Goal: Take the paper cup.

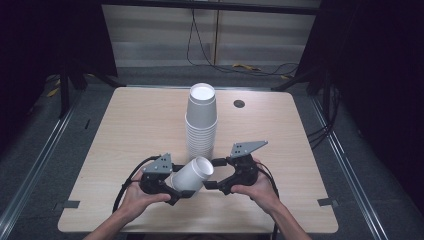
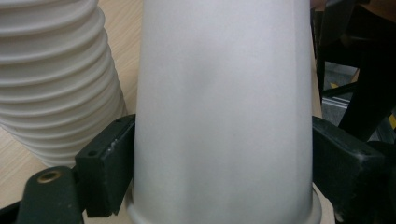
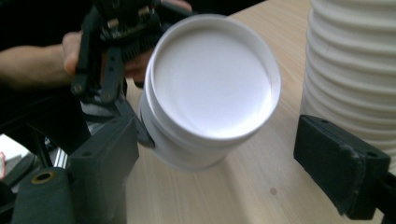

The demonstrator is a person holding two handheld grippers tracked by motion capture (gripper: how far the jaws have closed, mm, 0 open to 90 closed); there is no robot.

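A tall stack of white paper cups (image 1: 201, 120) stands upside down on the wooden table (image 1: 140, 125); it is also close by in the left gripper view (image 2: 56, 84) and the right gripper view (image 3: 355, 60). My left gripper (image 1: 179, 181) (image 2: 219, 172) is shut on a single white cup (image 1: 192, 176) (image 2: 224, 93), held on its side just in front of the stack, jaws pressing both walls near the rim. The cup's closed base (image 3: 212, 84) faces my right gripper (image 1: 214, 173) (image 3: 224, 154), which stands open right beside it, holding nothing.
A black round grommet (image 1: 239, 103) sits in the table's far right part. Cables (image 1: 240, 65) lie on the floor beyond the far edge. Bare tabletop stretches left and right of the stack. The person's hand with the left gripper (image 3: 112, 46) is behind the cup.
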